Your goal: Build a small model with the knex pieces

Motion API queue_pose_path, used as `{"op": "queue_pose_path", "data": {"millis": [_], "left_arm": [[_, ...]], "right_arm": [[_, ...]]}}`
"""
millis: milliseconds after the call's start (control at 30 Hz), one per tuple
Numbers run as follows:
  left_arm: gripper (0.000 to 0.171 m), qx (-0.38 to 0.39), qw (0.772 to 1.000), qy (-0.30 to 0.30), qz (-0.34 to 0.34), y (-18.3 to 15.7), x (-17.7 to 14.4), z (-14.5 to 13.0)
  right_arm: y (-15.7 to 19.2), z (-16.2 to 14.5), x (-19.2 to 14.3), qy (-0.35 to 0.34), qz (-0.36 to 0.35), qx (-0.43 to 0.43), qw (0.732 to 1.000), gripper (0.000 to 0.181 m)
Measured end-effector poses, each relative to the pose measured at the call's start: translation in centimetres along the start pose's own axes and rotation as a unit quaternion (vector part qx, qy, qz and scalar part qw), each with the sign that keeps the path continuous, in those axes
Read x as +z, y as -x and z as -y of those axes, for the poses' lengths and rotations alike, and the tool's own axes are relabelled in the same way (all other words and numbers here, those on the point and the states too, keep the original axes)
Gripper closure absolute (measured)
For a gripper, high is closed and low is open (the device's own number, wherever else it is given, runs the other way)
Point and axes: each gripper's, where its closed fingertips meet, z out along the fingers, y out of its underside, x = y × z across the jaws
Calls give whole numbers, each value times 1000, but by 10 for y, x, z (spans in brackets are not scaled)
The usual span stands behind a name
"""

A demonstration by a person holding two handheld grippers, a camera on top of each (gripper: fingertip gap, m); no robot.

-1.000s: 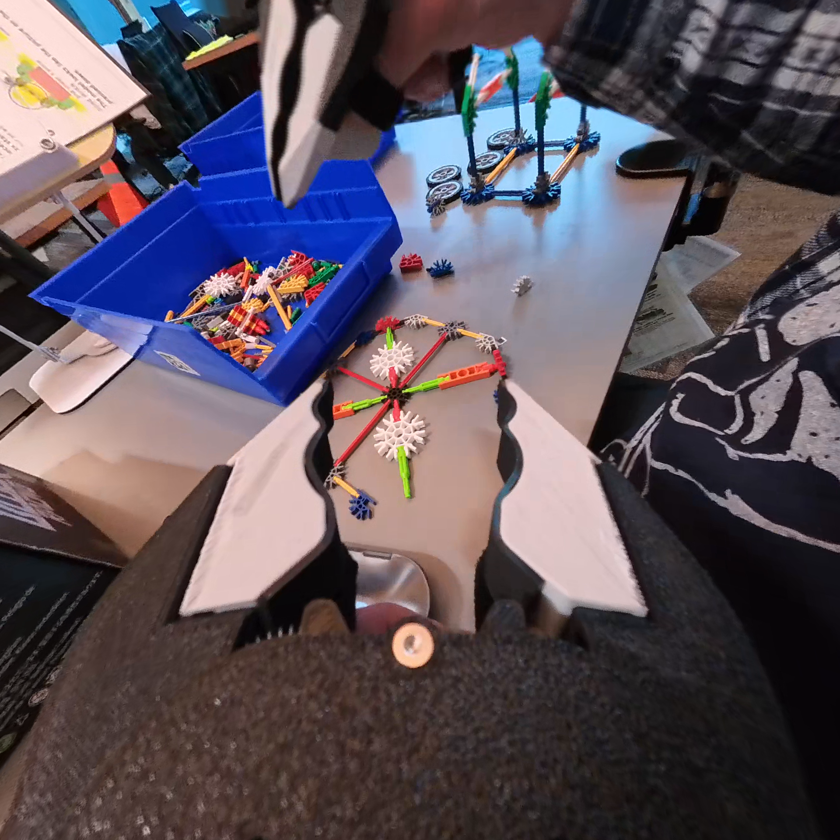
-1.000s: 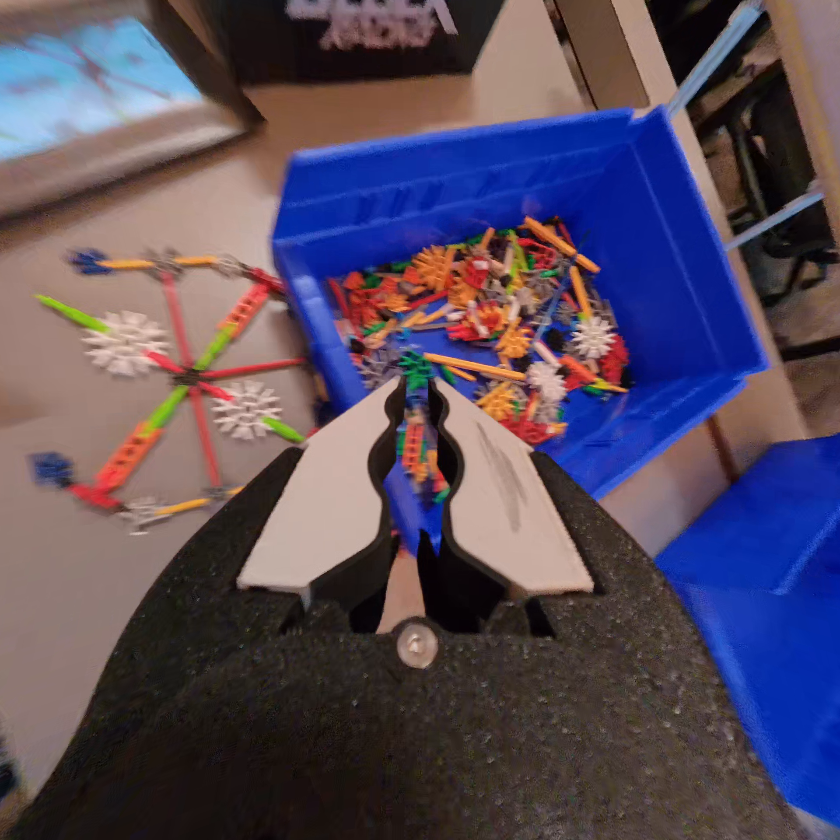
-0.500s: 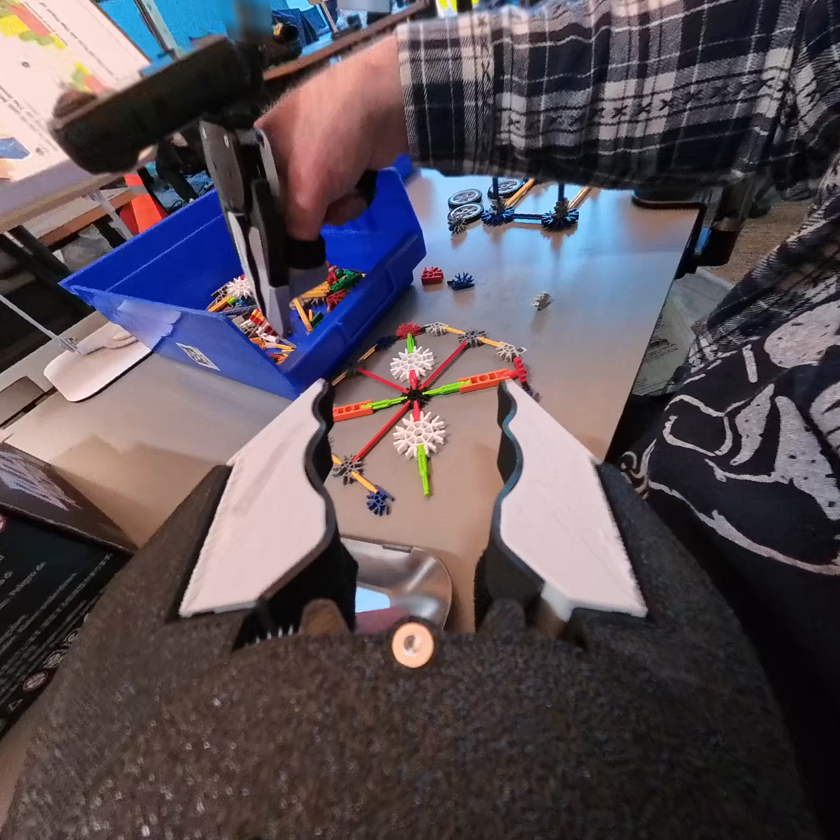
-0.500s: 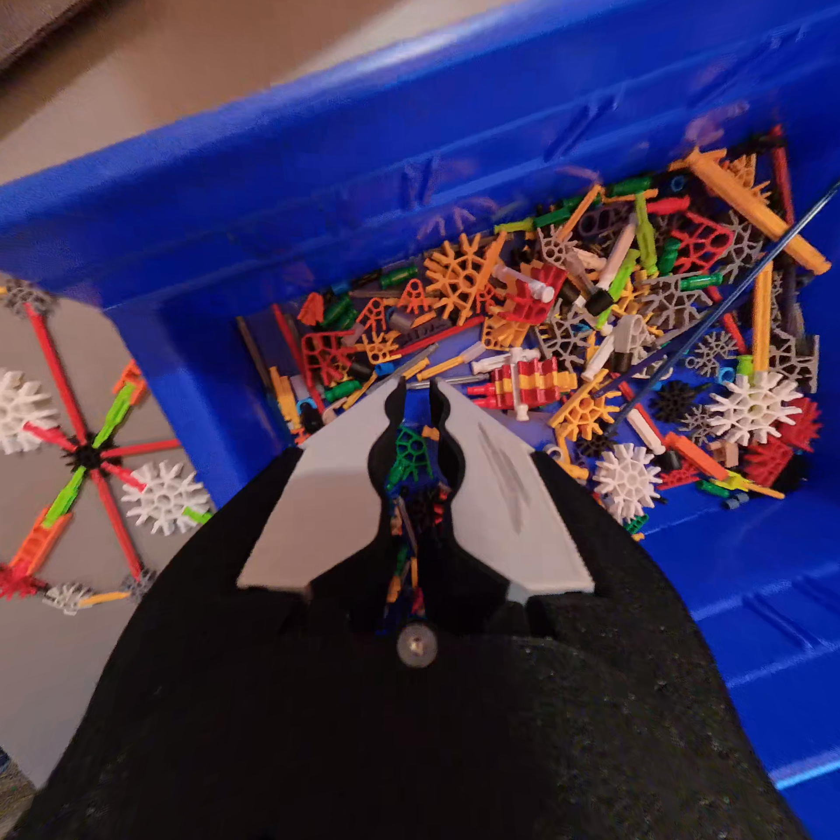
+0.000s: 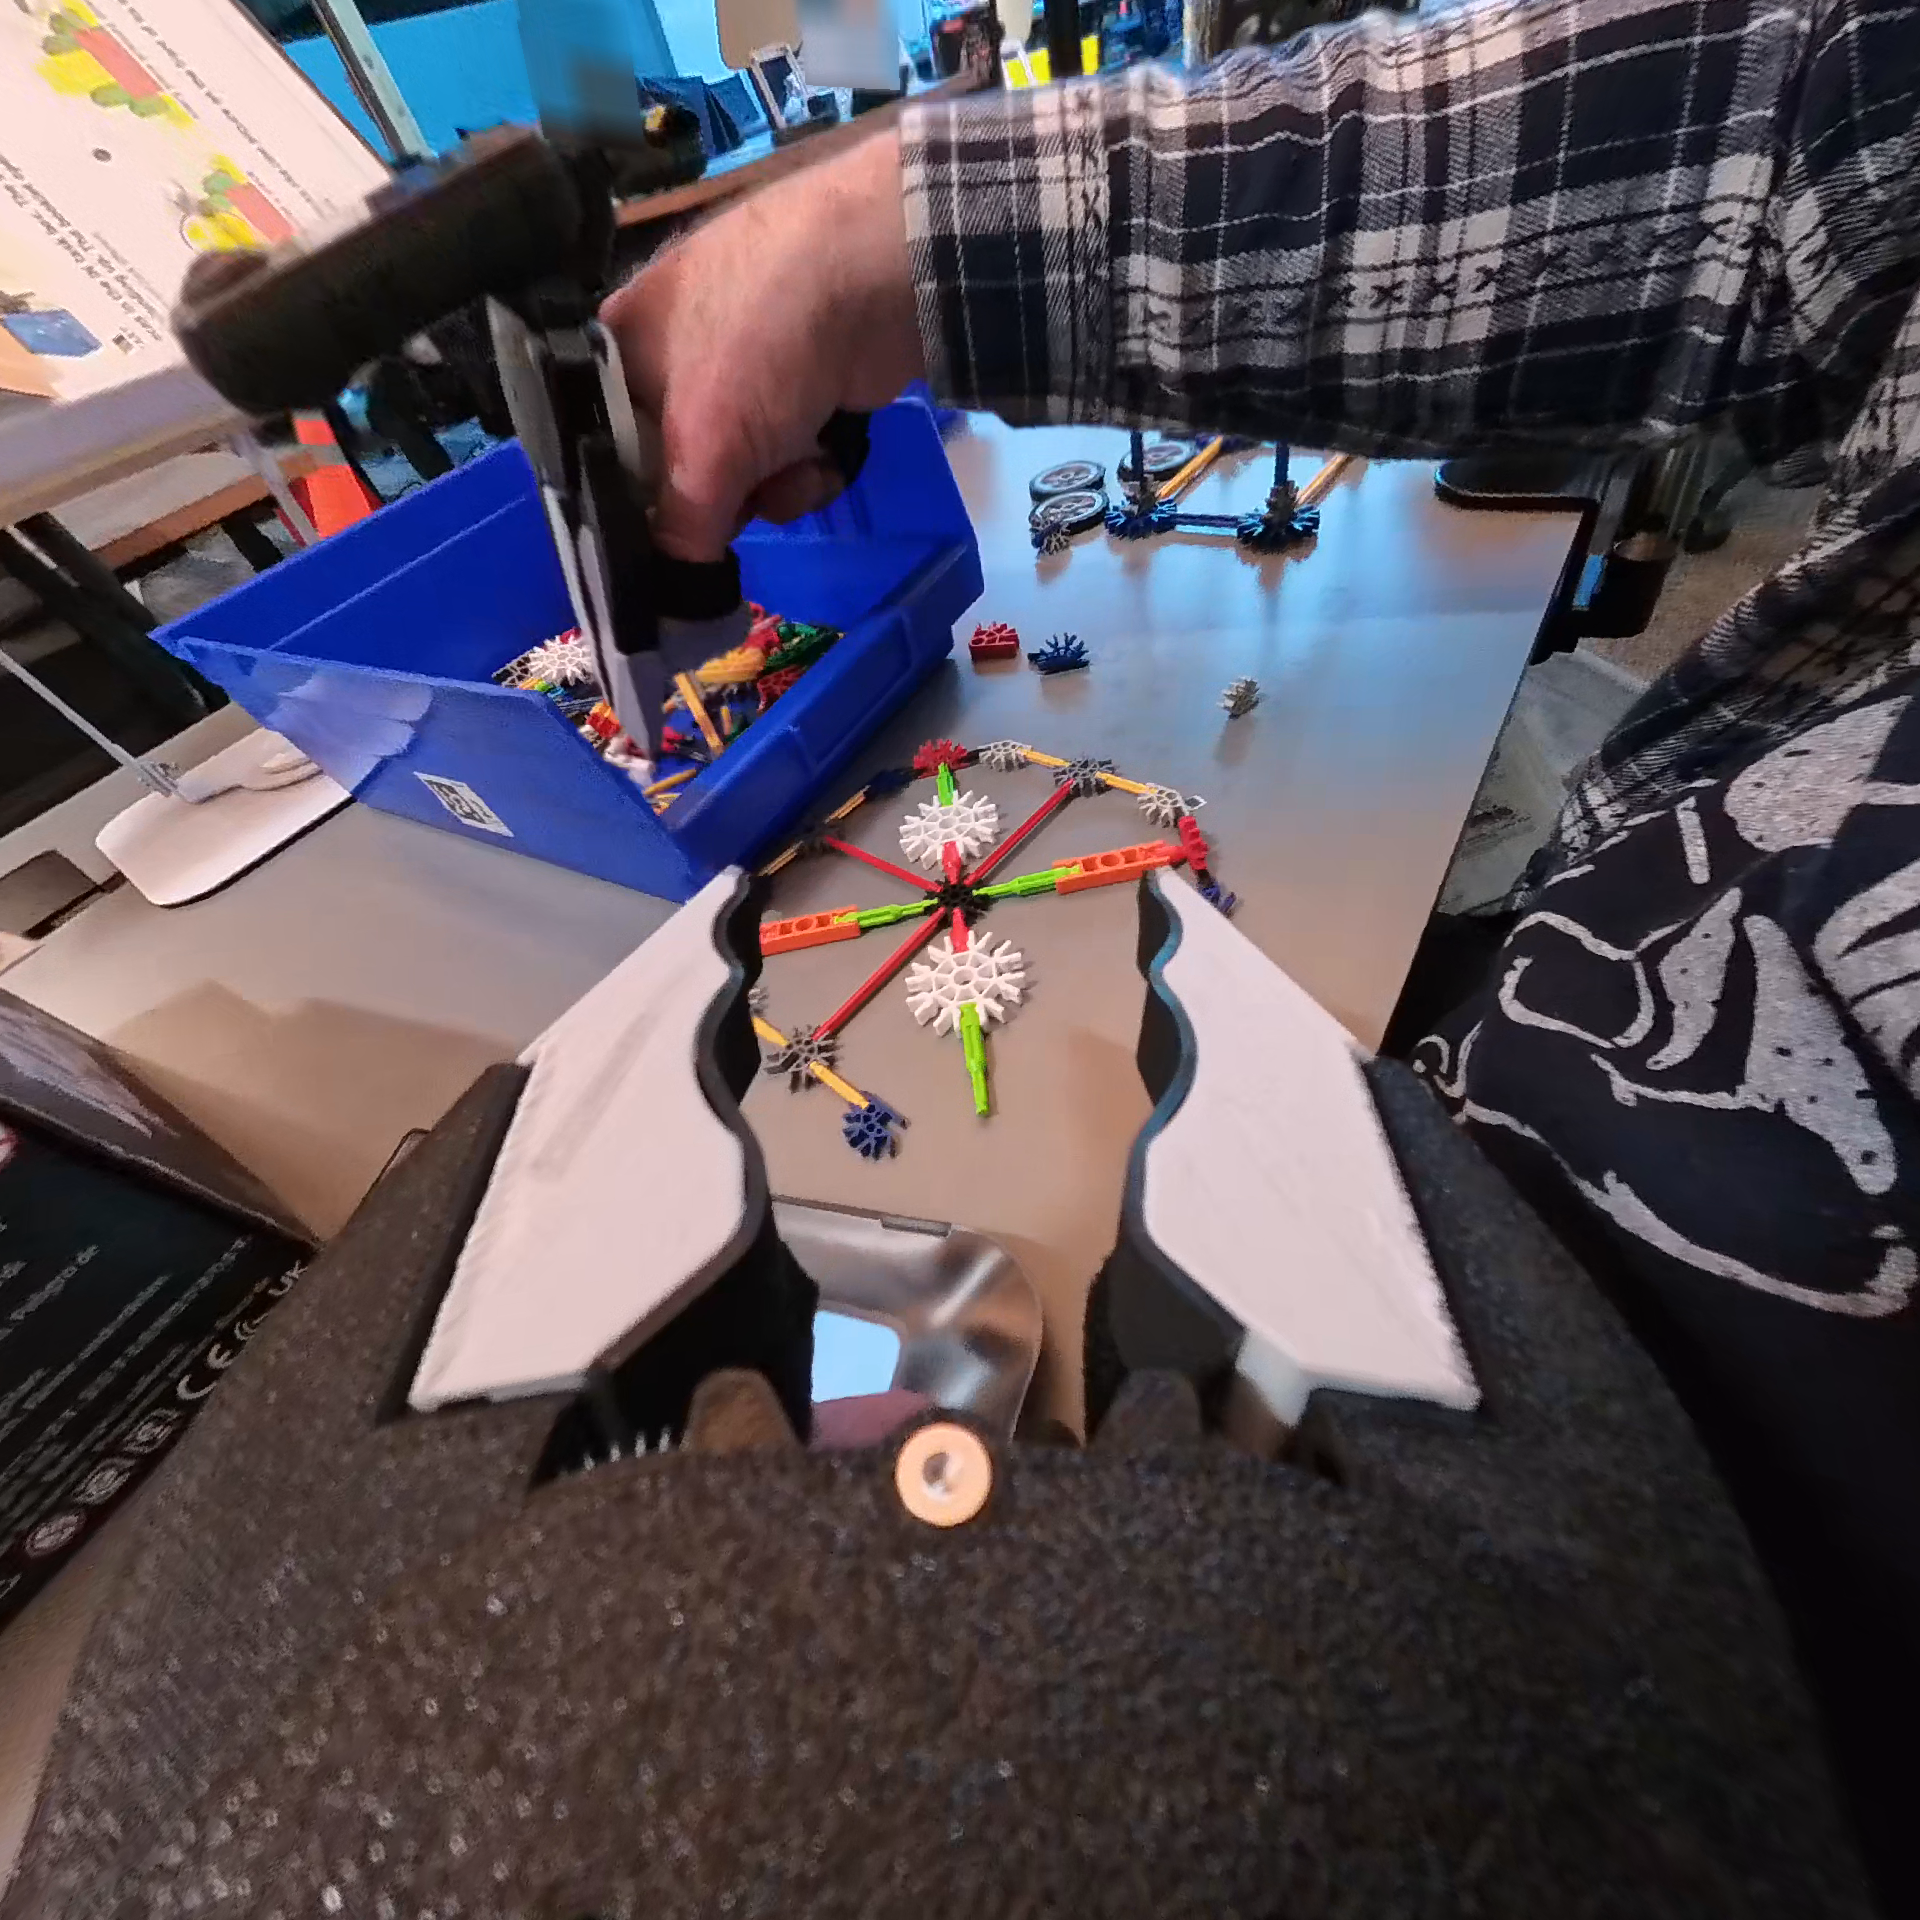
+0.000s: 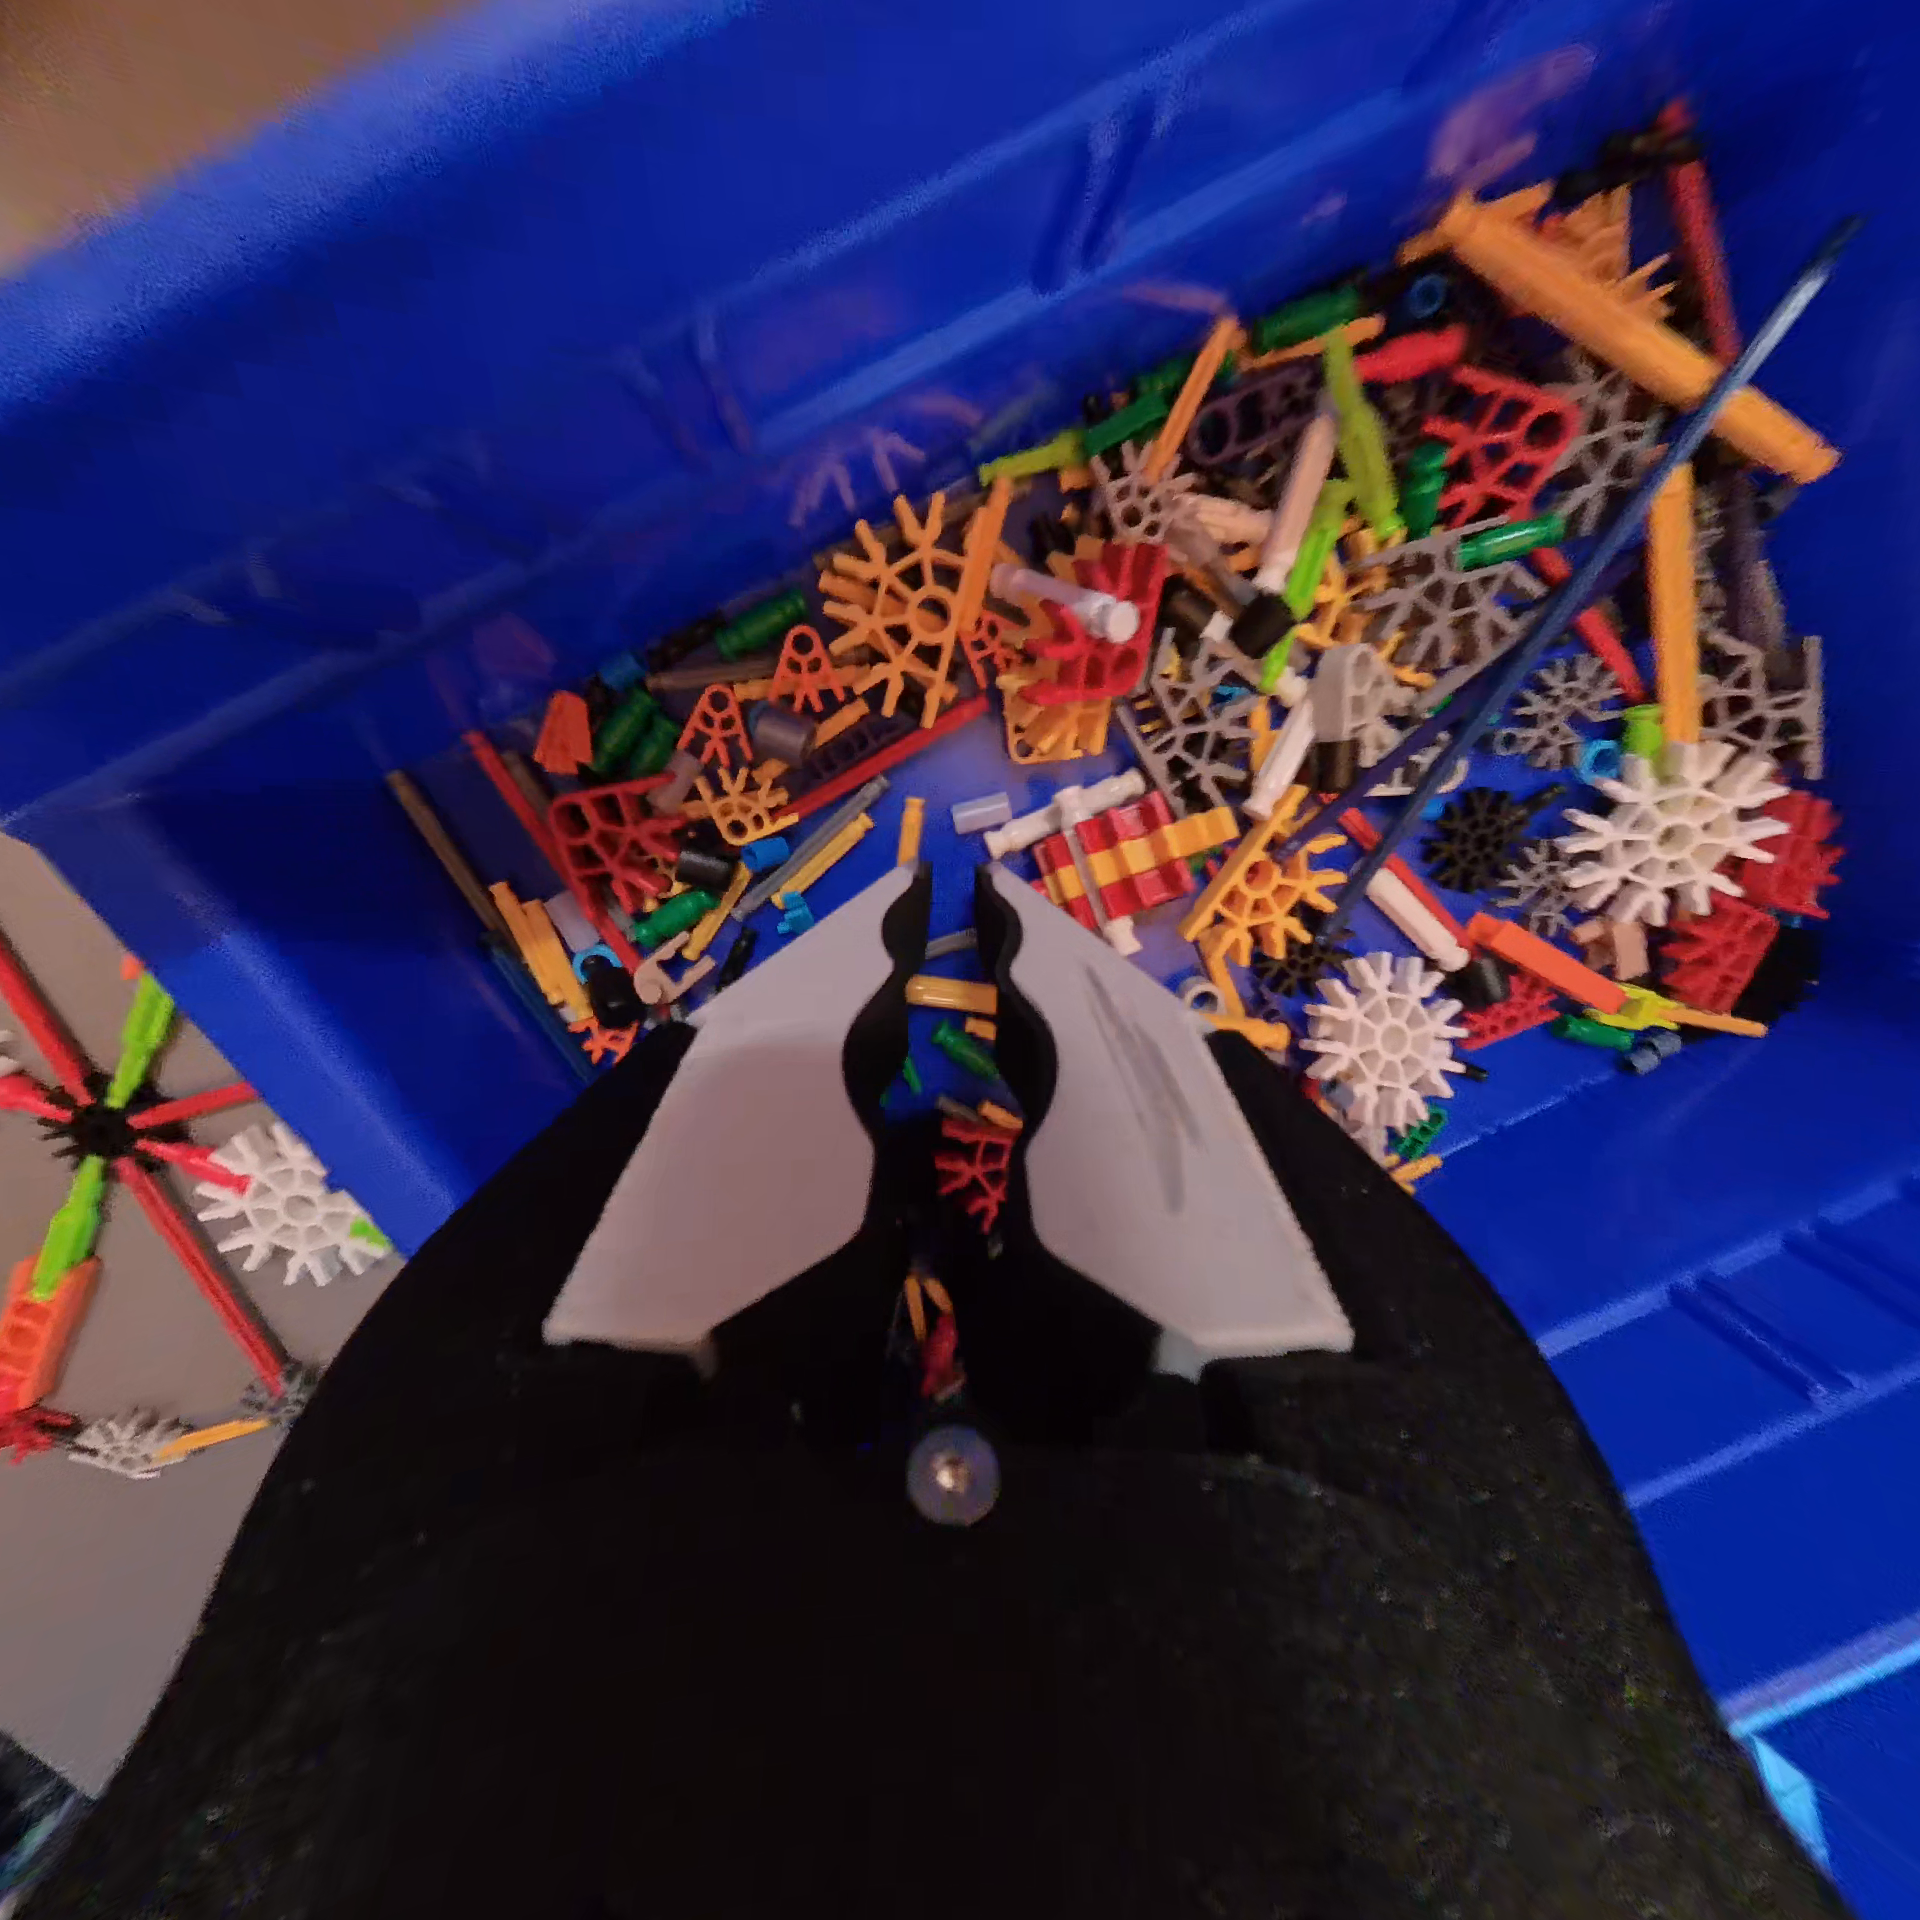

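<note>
My left gripper (image 5: pixel 945 894) is open and empty, held above the grey table (image 5: pixel 1351 790) over a flat wheel-shaped build (image 5: pixel 956 899) of red, green and orange rods with white snowflake connectors. My right gripper (image 6: pixel 953 878) is shut with nothing between its tips. It points down into a blue bin (image 6: pixel 623 364), just above loose coloured rods and connectors, near a red-and-yellow striped piece (image 6: pixel 1132 842) and a white rod (image 6: pixel 1049 821). The left wrist view shows that gripper (image 5: pixel 639 743), held by a hand, inside the bin (image 5: pixel 540 769). The wheel build (image 6: pixel 104 1122) lies left of the bin.
A second build with black wheels (image 5: pixel 1174 499) stands at the table's far end. Loose red (image 5: pixel 994 639), blue (image 5: pixel 1058 655) and grey (image 5: pixel 1238 696) pieces lie beyond the wheel build. A black box (image 5: pixel 104 1299) sits at left. The person's torso (image 5: pixel 1714 1039) is beside the right edge. There is about 25 centimeters between the tips of the two grippers.
My right gripper has dropped from above the bin's edge down into the bin, close to the loose pieces, still shut. My left gripper has barely moved and stays open.
</note>
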Motion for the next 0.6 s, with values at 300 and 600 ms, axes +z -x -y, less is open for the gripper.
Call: {"op": "queue_pose_path", "data": {"millis": [300, 600], "left_arm": [[100, -3, 1000, -9, 0, 3, -3, 2], [100, -4, 1000, -6, 1, 5, -6, -1]], "right_arm": [[13, 1, -3, 1, 50, 1, 999, 174], [13, -5, 10, 22, 42, -4, 999, 179]]}}
